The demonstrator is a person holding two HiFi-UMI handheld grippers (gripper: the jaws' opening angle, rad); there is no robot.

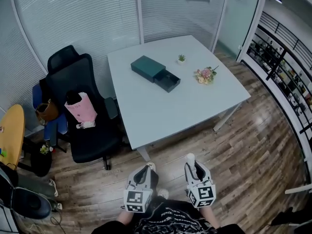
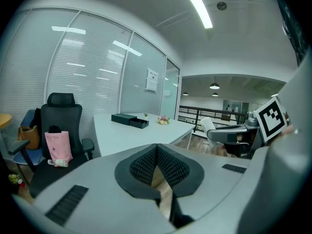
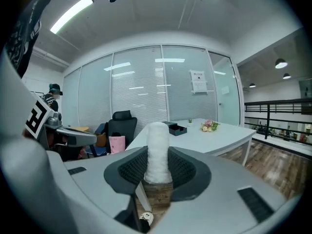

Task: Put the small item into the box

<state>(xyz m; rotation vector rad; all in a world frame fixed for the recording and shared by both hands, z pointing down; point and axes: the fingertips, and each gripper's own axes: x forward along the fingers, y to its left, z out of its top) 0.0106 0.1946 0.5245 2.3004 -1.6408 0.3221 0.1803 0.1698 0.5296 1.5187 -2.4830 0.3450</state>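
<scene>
A dark green box (image 1: 147,68) lies on the pale table (image 1: 161,111), its drawer (image 1: 167,80) pulled open toward the right. My right gripper (image 1: 191,163) hangs below the table's near edge, over the wood floor, shut on a small white cylindrical item (image 3: 157,150) that stands up between the pads. The left gripper (image 1: 148,168) is beside it, its pads (image 2: 146,162) pressed together with nothing between them. Both gripper views show the box far ahead on the table, as box (image 2: 124,118) and box (image 3: 175,128).
A small potted plant (image 1: 181,58) and a flower bunch (image 1: 205,75) sit on the table right of the box. A black office chair (image 1: 85,111) with a pink bag (image 1: 81,109) stands left of the table. A railing (image 1: 282,62) runs along the right.
</scene>
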